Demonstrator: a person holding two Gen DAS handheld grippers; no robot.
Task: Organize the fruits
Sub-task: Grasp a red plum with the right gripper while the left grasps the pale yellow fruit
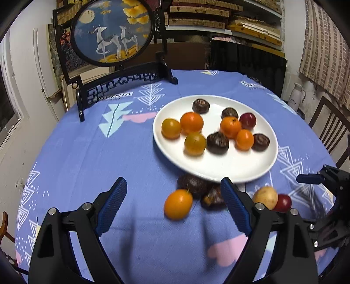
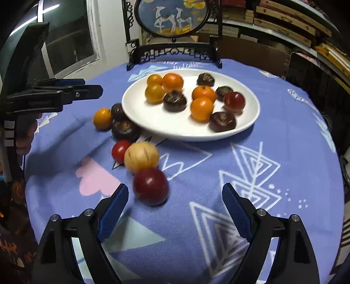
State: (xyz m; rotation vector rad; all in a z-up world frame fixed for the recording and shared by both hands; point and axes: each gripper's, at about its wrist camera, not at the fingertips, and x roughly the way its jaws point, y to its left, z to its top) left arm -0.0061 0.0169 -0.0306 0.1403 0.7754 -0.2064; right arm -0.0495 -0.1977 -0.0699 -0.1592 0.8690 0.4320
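Both grippers' fingers (image 1: 113, 205) wide apart, empty

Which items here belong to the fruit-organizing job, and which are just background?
Job items: white plate already holding fruit; loose on the cloth, orange fruit, two dark brown fruits, small red fruit, pale yellow fruit, dark red fruit.

Background: deer picture stand, white thermos, stacked boxes.

Two wrist views, low over the table, facing forward along spread fingers.
Both close, sharing the plate (image 1: 215, 170) (image 2: 190, 134) ahead of the fingertips and loose fruit just before them.
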